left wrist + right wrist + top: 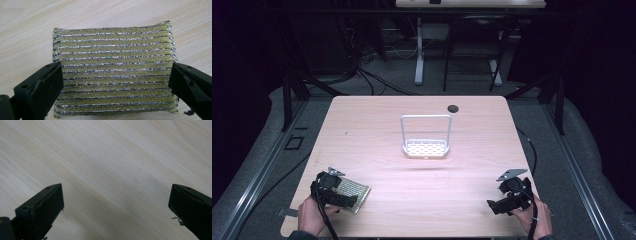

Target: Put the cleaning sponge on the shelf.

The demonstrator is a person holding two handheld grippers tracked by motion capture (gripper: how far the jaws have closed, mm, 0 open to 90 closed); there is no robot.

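Observation:
A gold and silver striped scouring pad point(115, 72) lies flat on the wooden table near its front left corner point(353, 192). My left gripper point(341, 199) hovers right over it, open, one jaw at each side of the pad point(116, 85). At the front right my right gripper point(498, 205) is open above bare wood point(116, 206), nothing between its jaws. A white wire rack point(426, 136) with a perforated base stands upright in the middle of the table.
A dark round cable hole point(453, 108) sits near the table's far edge. Black frame legs and cables stand on the grey floor around the table point(377, 130). Another desk's legs point(419, 55) rise beyond it.

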